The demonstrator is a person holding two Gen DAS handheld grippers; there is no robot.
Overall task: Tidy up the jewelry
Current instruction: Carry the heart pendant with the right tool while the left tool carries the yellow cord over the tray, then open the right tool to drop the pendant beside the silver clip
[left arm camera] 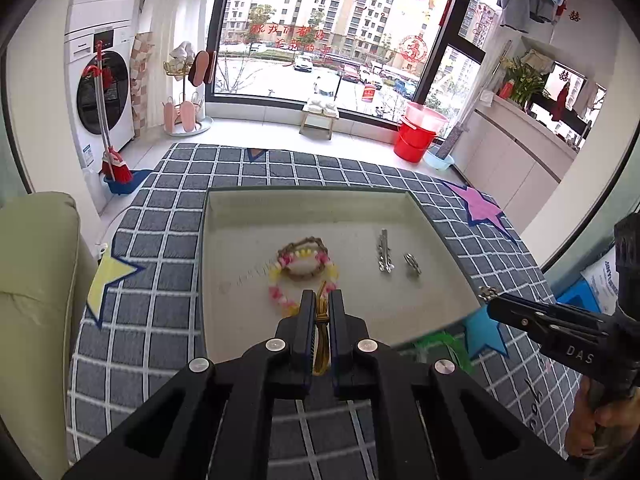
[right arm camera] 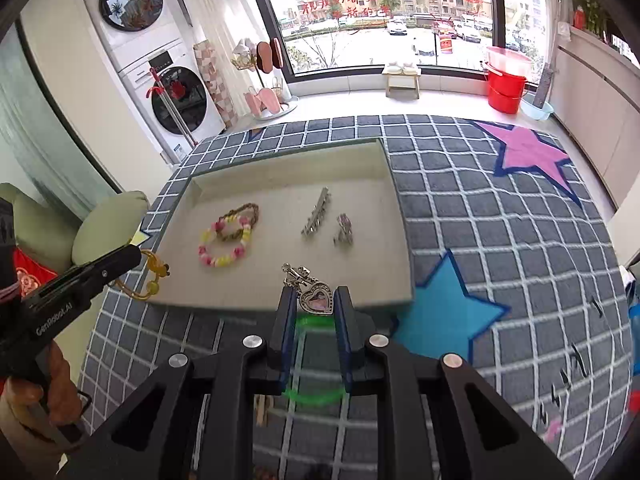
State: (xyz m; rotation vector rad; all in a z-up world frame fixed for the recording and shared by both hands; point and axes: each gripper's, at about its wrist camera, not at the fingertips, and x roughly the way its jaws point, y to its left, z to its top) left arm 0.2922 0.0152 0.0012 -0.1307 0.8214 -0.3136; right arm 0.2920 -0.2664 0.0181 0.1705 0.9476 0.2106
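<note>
Both grippers clenched: left gripper [left arm camera: 322,300] pinches what looks like yellow cord [left arm camera: 320,344], right gripper [right arm camera: 316,300] heart pendant [right arm camera: 318,300]

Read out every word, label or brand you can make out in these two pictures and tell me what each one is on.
"DAS" on the side of the right gripper.
"GenRobot.AI" on the side of the left gripper.
Red Chinese characters on the window: too distorted to read.
Red double-happiness sign on the wall.
Dark marks on the checked mat: unreadable.
Label on the washing machine: too small.
Blue print on white paper: blurred.
</note>
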